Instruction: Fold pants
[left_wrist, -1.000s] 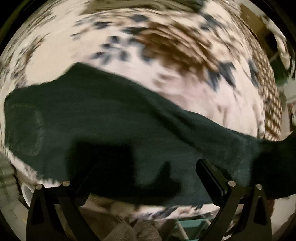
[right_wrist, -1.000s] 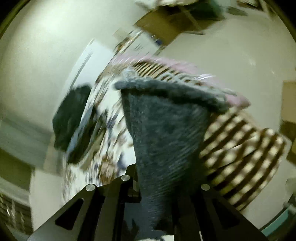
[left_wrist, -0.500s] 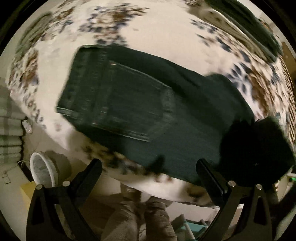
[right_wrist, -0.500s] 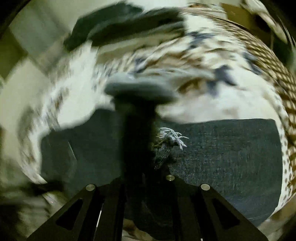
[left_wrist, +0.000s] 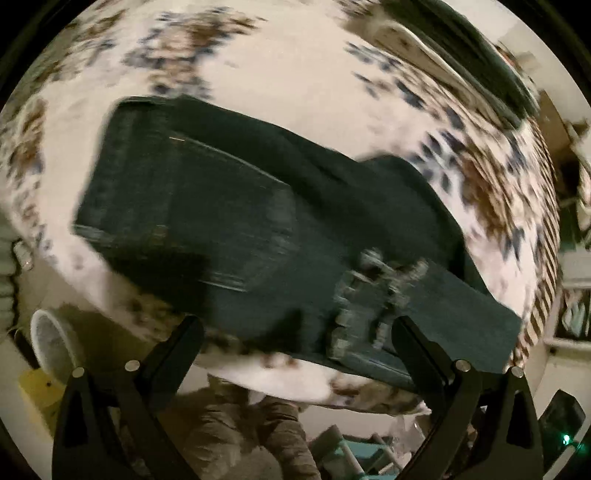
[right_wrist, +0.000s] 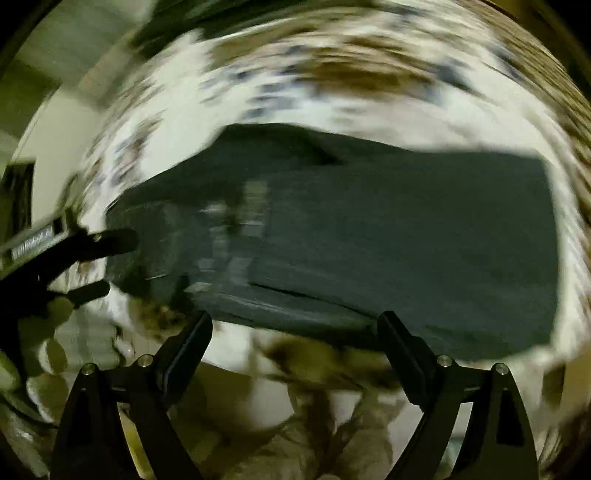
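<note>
Dark jeans (left_wrist: 229, 221) lie on a floral bedspread (left_wrist: 288, 74), with the waistband and back pocket at the left. The leg is folded back over the seat, and its frayed hem (left_wrist: 373, 295) lies on top. My left gripper (left_wrist: 295, 332) is open and empty above the near edge of the jeans. In the right wrist view the folded jeans (right_wrist: 388, 236) show blurred, and my right gripper (right_wrist: 295, 325) is open and empty just short of their near edge. The left gripper (right_wrist: 99, 258) shows at that view's left edge.
More dark clothing (left_wrist: 476, 59) lies at the far side of the bed. A white round bin (left_wrist: 51, 343) stands on the floor at the lower left. The person's legs (left_wrist: 251, 435) are below the bed edge. A checkered cover (left_wrist: 546, 229) lies at the right.
My right gripper has opened and let go of the jeans leg, which now lies folded over the seat with the hem on top. Both grippers have drawn back toward the near edge.
</note>
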